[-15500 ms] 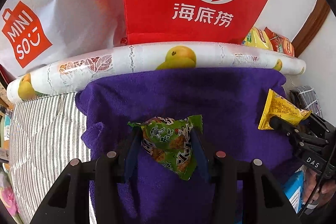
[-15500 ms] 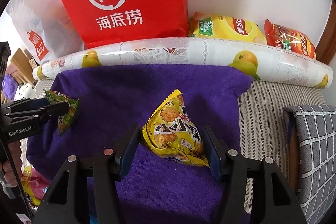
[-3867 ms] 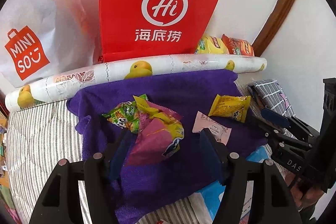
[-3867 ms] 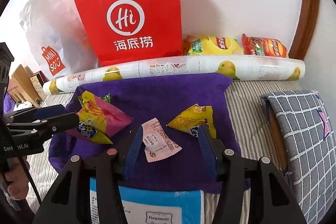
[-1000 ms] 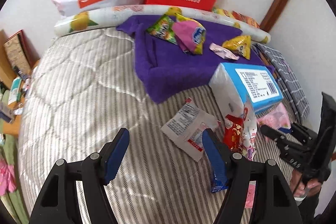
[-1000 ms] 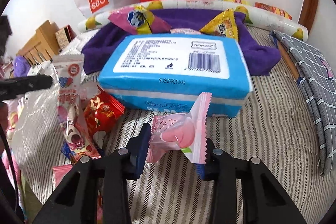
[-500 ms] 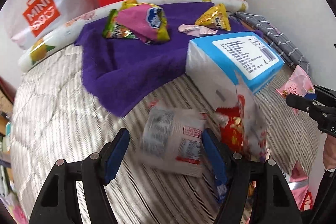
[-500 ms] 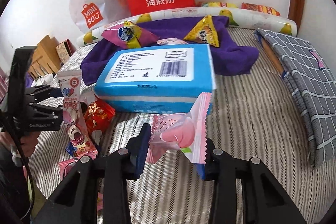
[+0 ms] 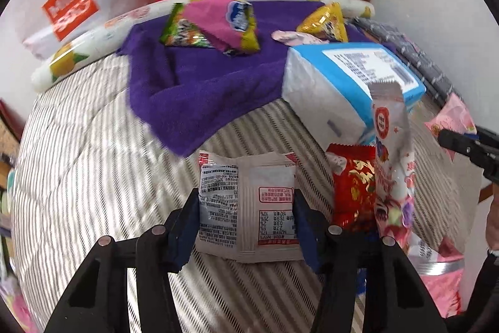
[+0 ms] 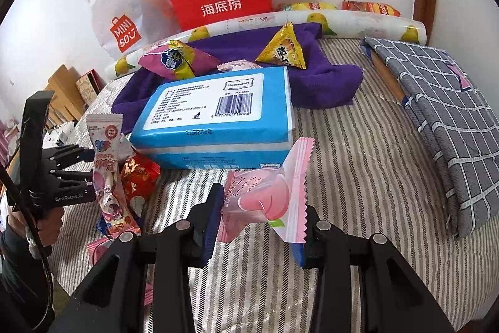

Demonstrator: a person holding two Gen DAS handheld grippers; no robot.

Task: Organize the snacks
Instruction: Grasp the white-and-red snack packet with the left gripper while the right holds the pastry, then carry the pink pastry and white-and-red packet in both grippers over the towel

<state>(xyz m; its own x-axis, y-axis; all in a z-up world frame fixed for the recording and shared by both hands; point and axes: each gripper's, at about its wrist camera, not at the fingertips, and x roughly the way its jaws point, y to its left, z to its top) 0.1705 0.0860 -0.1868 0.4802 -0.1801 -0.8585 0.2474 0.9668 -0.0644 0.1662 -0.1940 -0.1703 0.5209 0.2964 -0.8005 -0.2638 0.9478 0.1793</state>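
Partly blurred green snack packet (image 9: pixel 182 31)

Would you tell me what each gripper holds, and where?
Right gripper: pink peach packet, by its side edges. Left gripper closing around grey sachet's near half.

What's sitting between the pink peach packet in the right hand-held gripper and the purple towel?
The blue tissue pack, lying on the striped bedding; the right wrist view shows it.

Both grippers (image 9: pixel 246 227) (image 10: pixel 259 223) were matte black, with blue pads (image 9: pixel 304 227) on the fingers and round silver screws along their arms. The left one (image 10: pixel 62 173) bore white "GenRobot.AI" lettering above a dark sleeve (image 10: pixel 18 258).
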